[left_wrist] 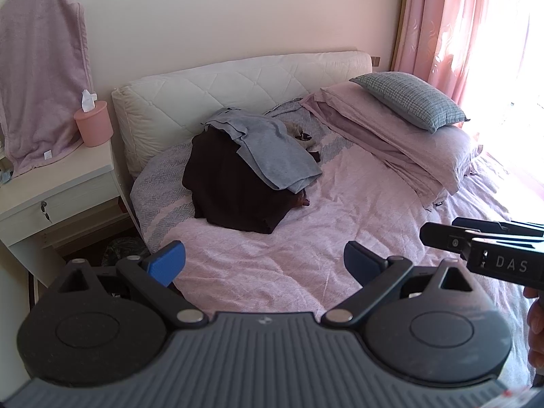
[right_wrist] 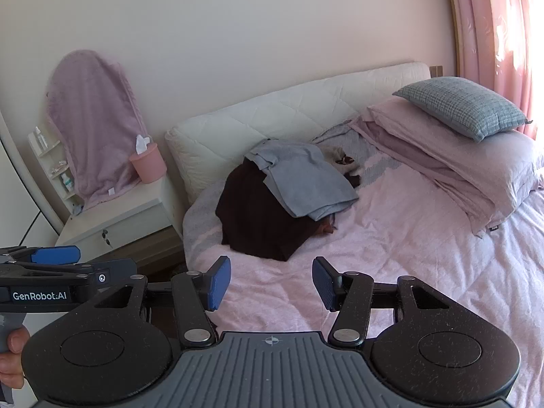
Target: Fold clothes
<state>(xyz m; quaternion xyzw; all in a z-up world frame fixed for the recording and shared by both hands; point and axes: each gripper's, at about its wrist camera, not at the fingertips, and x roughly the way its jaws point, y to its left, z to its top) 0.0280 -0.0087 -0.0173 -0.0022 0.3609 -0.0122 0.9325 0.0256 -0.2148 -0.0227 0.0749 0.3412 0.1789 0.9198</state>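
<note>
A bed (left_wrist: 306, 265) covered in a pink sheet fills the space ahead of both grippers, with a white quilted headboard (left_wrist: 238, 81) at its far end and a pink curtain (left_wrist: 469, 23) hanging beyond it to the right. Far right of the claws, one stack of folded pink bedding (right_wrist: 452, 170) lies against the headboard end with a single grey checked pillow (right_wrist: 465, 105) on top. Straight ahead of the grippers and well apart from them sits the one pile of clothes: a dark maroon garment (left_wrist: 231, 183) heaped at the bottom and a grey garment (left_wrist: 272, 149) draped across its top, with a small patterned piece (left_wrist: 302, 134) showing just behind. To the left of the claws stands one white nightstand (left_wrist: 54, 183), its single drawer with keys in the lock. On it sits one pink round tissue box (left_wrist: 93, 122) with a white tissue poking out of the top, and behind it a pink towel (left_wrist: 40, 74) hangs draped over something upright. The left gripper (left_wrist: 265, 265) hovers above the near edge of the bed with its blue pads spread wide and nothing between them. The right gripper (right_wrist: 272, 285) hangs beside it, jaws parted to a middling gap, also empty. A hand (right_wrist: 12, 357) grips the left tool's handle.
</note>
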